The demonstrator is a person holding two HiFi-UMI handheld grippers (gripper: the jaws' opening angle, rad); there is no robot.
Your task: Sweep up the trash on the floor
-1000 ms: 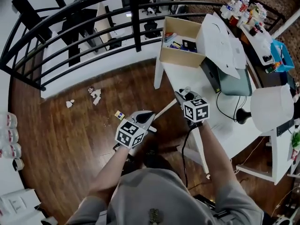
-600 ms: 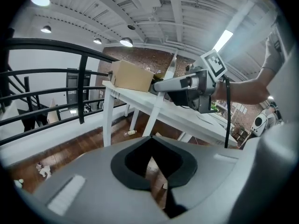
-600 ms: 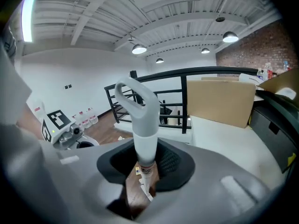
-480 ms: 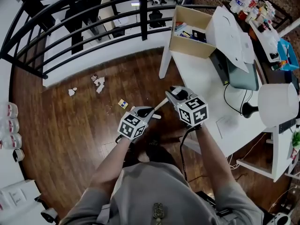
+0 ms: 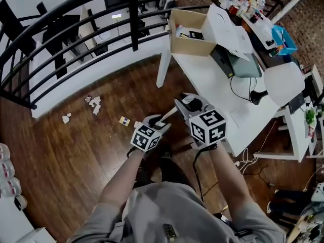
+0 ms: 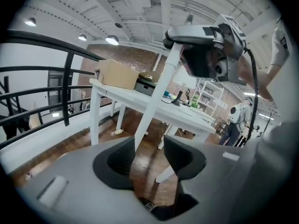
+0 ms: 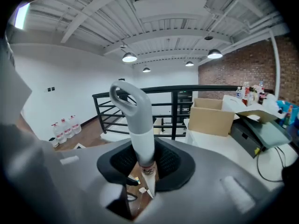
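Underfoot, paper scraps [image 5: 93,103] litter dark wooden floor [image 5: 66,161]

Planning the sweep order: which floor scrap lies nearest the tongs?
The small yellow scrap beside the left tongs; the white scraps lie farther off.

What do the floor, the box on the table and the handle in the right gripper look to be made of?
Floor: wood or wood-look planks, dark brown with a slight sheen; grain and plank seams show. Box: brown cardboard, matte, with open flaps. Handle in the right gripper: probably plastic, smooth light grey, with a moulded hanging loop on top.
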